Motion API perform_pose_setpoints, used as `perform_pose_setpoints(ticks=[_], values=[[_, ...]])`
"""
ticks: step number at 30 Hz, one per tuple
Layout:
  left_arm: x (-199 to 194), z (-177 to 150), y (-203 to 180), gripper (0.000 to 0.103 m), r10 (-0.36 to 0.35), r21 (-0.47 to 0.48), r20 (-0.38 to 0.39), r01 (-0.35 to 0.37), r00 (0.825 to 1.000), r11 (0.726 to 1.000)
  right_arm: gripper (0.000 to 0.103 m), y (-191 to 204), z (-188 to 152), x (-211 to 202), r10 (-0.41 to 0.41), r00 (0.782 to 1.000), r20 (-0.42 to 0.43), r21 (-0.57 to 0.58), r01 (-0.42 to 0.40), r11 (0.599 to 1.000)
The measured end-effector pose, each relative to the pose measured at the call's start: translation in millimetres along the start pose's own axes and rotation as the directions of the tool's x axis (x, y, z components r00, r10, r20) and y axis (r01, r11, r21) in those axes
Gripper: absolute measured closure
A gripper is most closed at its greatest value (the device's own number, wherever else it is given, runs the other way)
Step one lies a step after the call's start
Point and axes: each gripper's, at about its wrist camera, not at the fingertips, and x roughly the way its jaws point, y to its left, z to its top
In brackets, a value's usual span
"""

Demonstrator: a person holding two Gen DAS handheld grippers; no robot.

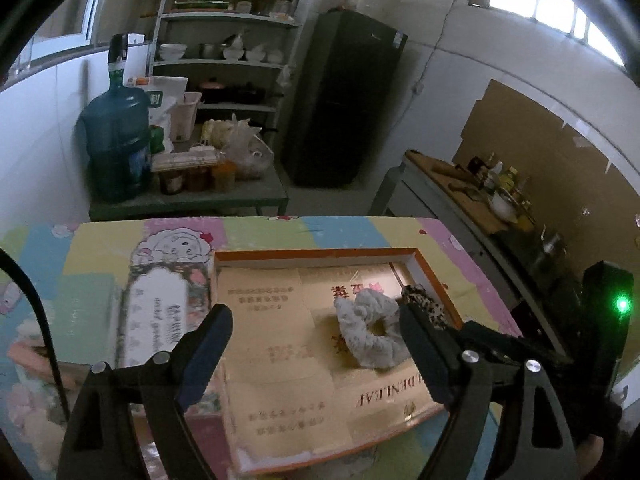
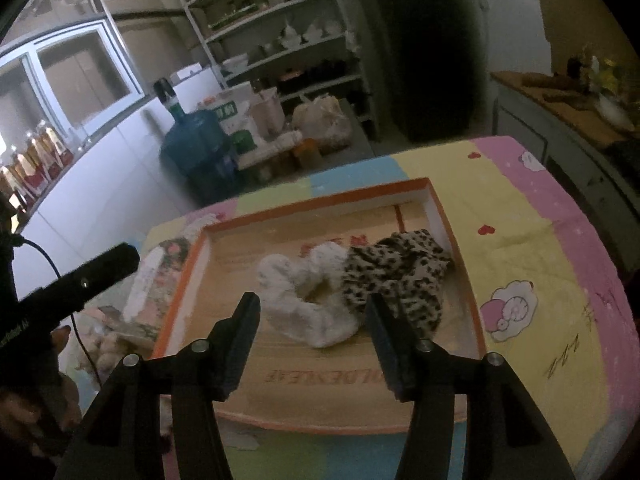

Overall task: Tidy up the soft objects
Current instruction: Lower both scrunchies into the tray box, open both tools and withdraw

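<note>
White scrunchie (image 2: 308, 300) lies in orange-rimmed tray (image 2: 320, 200) on desk, touching leopard scrunchie (image 2: 400, 276) at right. Both grippers, left (image 1: 316, 344) and right (image 2: 314, 330), jaws apart, empty. Advice: keep soft pieces inside tray walls.

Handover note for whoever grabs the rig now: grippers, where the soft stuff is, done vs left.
Left gripper: open, empty, above the orange-rimmed box.
Right gripper: open, empty, above the same box.
White scrunchie and leopard-print scrunchie both lie inside the box, touching, toward its right side.
Done: those two are in the box.
Left: something fluffy and pale sits on the tablecloth left of the box, too blurred to identify; check whether it belongs in too.
</note>
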Motion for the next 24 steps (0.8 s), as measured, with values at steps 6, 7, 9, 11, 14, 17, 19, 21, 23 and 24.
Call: perform_pose_setpoints(ticks=[6, 7, 9, 11, 14, 17, 19, 21, 23, 24], values=[[-38, 0, 18, 0.018, 0.000, -0.010, 0.027, 0.000, 1.000, 1.000, 0.046, 38, -3, -24, -0.008, 0.998, 0.058, -0.019, 0.009, 1.000], [-44, -1, 22, 0.018, -0.001, -0.016, 0.034, 0.001, 0.999, 1.000, 0.046, 47, -4, -29, -0.009, 0.998, 0.070, -0.019, 0.010, 1.000], [-57, -2, 30, 0.018, 0.012, -0.021, 0.056, -0.011, 0.998, 1.000, 0.046, 61, -6, -36, -0.011, 0.996, 0.086, -0.020, 0.013, 1.000], [-70, -3, 39, 0.020, 0.038, -0.022, 0.079, -0.036, 0.996, 0.999, 0.045, 74, -9, -40, -0.010, 0.995, 0.096, -0.032, 0.013, 0.999], [-88, -4, 54, 0.021, 0.053, -0.027, 0.096, -0.050, 0.994, 0.998, 0.045, 97, -15, -45, -0.001, 0.995, 0.104, -0.050, 0.006, 0.999], [-107, -8, 67, 0.022, 0.066, -0.027, 0.116, -0.064, 0.991, 0.998, 0.045, 117, -23, -50, 0.014, 0.994, 0.109, -0.065, -0.007, 0.998], [-119, -12, 74, 0.022, 0.097, -0.022, 0.124, -0.095, 0.988, 0.995, 0.045, 130, -27, -52, 0.021, 0.993, 0.112, -0.078, -0.012, 0.997], [-127, -15, 80, 0.022, 0.111, -0.023, 0.125, -0.109, 0.986, 0.994, 0.045, 140, -31, -55, 0.025, 0.993, 0.116, -0.088, -0.015, 0.996], [-136, -18, 89, 0.022, 0.123, -0.028, 0.128, -0.120, 0.984, 0.992, 0.045, 149, -35, -58, 0.031, 0.992, 0.122, -0.094, -0.019, 0.995], [-140, -20, 92, 0.022, 0.127, -0.030, 0.129, -0.124, 0.983, 0.992, 0.045, 152, -36, -59, 0.031, 0.992, 0.124, -0.096, -0.020, 0.995]])
